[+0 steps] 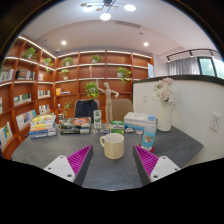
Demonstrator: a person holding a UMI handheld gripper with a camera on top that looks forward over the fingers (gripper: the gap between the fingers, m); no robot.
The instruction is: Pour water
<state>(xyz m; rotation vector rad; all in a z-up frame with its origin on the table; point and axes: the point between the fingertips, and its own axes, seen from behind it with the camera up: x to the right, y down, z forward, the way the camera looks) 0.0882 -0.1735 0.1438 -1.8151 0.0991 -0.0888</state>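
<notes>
Big bookshelves (45, 80) fill the wall at 10 o'clock. On the grey table (60, 152) sits a cream mug (113, 146) (maybe empty), just ahead of the gripper (112, 163), whose fingers are wide apart, holding nothing.

Your cream mug (112, 146) stands upright on the grey table, its handle turned to the left, just ahead of the fingers and centred between them. To its right, the plastic water bottle (150, 133) with a blue label stands upright, near the mug but apart.
</notes>
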